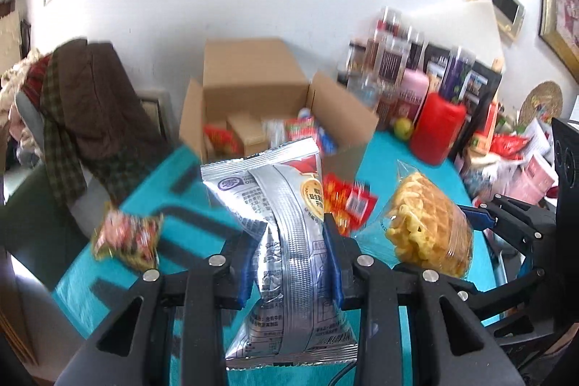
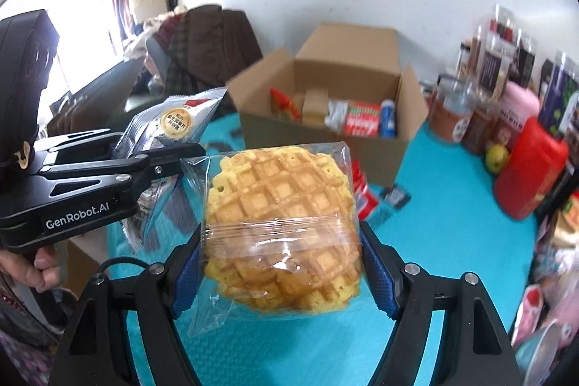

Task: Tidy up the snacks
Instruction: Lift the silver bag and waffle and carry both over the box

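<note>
My left gripper point(image 1: 289, 248) is shut on a silver foil snack bag point(image 1: 286, 223), held upright above the turquoise table point(image 1: 108, 284). The same silver bag point(image 2: 173, 125) shows at the left of the right wrist view, in the left gripper point(image 2: 181, 156). My right gripper point(image 2: 282, 263) is shut on a waffle in clear wrap point(image 2: 282, 223), its blue pads point(image 2: 376, 274) pressing both sides. That waffle point(image 1: 427, 223) hangs to the right in the left wrist view. An open cardboard box point(image 1: 253, 89) holding several snack packs stands at the back of the table.
A small red patterned packet point(image 1: 126, 237) lies at the table's left. Red packets point(image 1: 347, 201) lie before the box point(image 2: 325, 89). A red jug point(image 1: 438, 129), a green fruit point(image 1: 403, 128) and several jars point(image 2: 499, 75) crowd the right. Clothes hang over a chair point(image 1: 83, 111).
</note>
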